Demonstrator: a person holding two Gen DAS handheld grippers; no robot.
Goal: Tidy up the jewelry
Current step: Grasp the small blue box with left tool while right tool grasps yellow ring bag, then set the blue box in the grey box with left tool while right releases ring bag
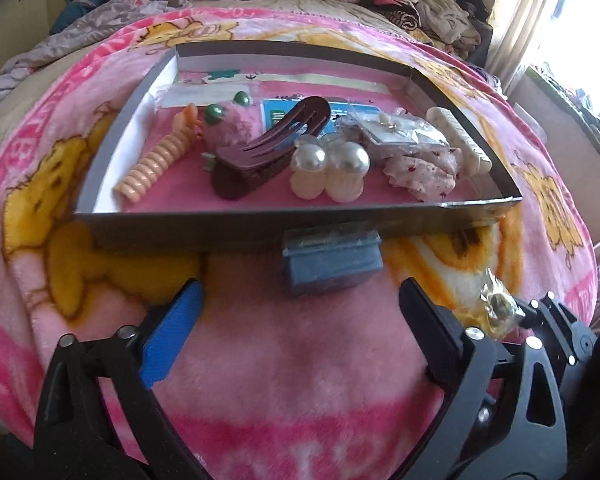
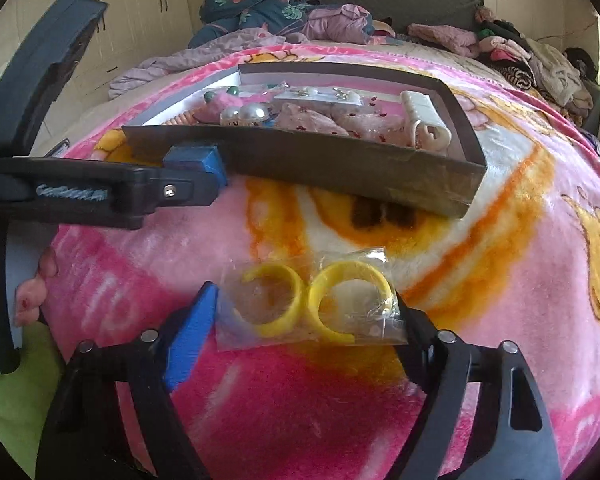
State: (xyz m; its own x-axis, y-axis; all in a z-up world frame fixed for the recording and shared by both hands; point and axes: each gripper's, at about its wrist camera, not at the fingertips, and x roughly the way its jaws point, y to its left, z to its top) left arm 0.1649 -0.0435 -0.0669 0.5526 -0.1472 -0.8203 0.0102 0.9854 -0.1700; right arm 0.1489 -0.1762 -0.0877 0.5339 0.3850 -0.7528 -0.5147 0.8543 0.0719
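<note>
Right gripper (image 2: 303, 292), angled down at a bed's pink cartoon blanket (image 2: 260, 400), jaws wide apart, nothing clamped. Flat on the blanket between the two fingers, a clear bag of two yellow bangles (image 2: 342, 262), its side edges right at the pads. No telling whether pad and plastic actually meet.

Left gripper (image 1: 300, 284), likewise tilted down and spread wide, empty. Just ahead of its fingertips, and apart from them, a small blue box (image 1: 332, 262) on the blanket, hard against the near wall of a shallow dark cardboard tray (image 1: 240, 224). In the right wrist view, the same blue box just beyond the tip of the left gripper.

Inside the tray, from its left edge to its right:
- a coiled peach hair tie (image 1: 152, 168) by the left wall
- a pink fluffy piece with green beads (image 1: 228, 124) behind it
- a maroon hair claw (image 1: 260, 156) near the middle
- two pearl-topped pieces (image 1: 328, 168) side by side, touching
- a clear packet of earrings (image 1: 388, 128) further back
- a pink flowered cloth piece (image 1: 420, 168) toward the near right corner
- a cream clip (image 1: 460, 140) along the right wall

At the blanket's far edge, a heap of clothes (image 1: 420, 0).
</note>
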